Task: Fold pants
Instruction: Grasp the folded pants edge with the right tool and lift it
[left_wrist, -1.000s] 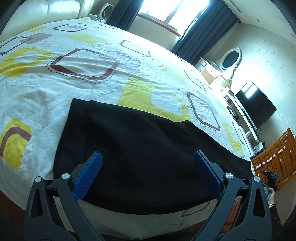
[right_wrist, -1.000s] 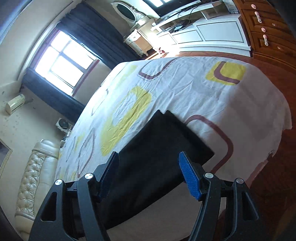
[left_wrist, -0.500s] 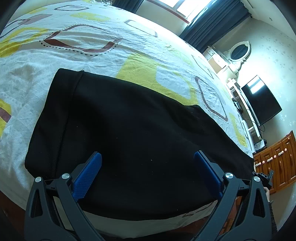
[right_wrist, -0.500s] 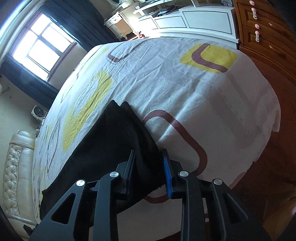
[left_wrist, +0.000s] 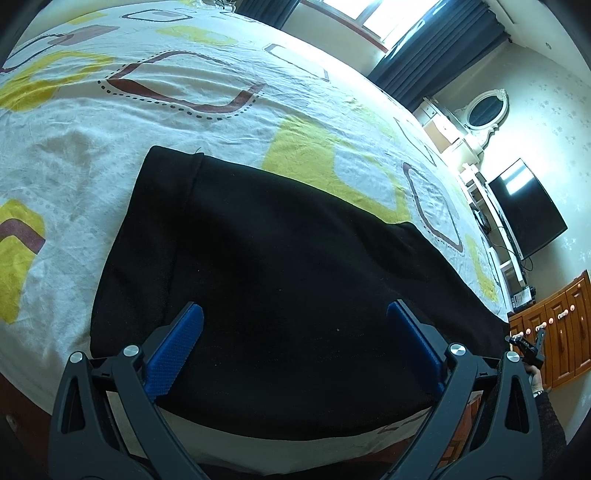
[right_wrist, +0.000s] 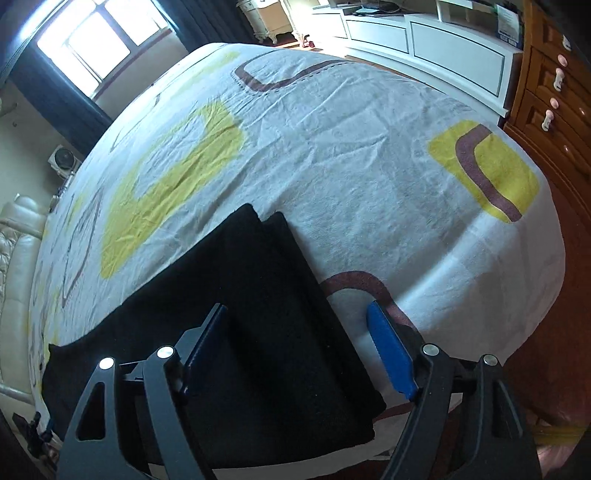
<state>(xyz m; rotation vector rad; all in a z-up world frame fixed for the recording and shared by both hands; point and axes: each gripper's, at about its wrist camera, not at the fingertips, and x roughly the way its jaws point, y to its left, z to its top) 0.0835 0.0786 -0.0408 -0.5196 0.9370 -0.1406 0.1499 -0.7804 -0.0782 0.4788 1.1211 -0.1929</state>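
sunlit window (right_wrist: 92, 44), dark curtains (left_wrist: 436, 55), wooden drawers (right_wrist: 554, 92).

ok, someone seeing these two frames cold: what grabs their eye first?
The black pants, a dark slab lying flat near the front edge of the bed, against the white bedsheet with its yellow and maroon squares. Next, the blue-padded left gripper and right gripper, both with jaws spread wide over the pants and holding nothing. In the right wrist view, the pants' end shows two stacked layers, slightly offset.
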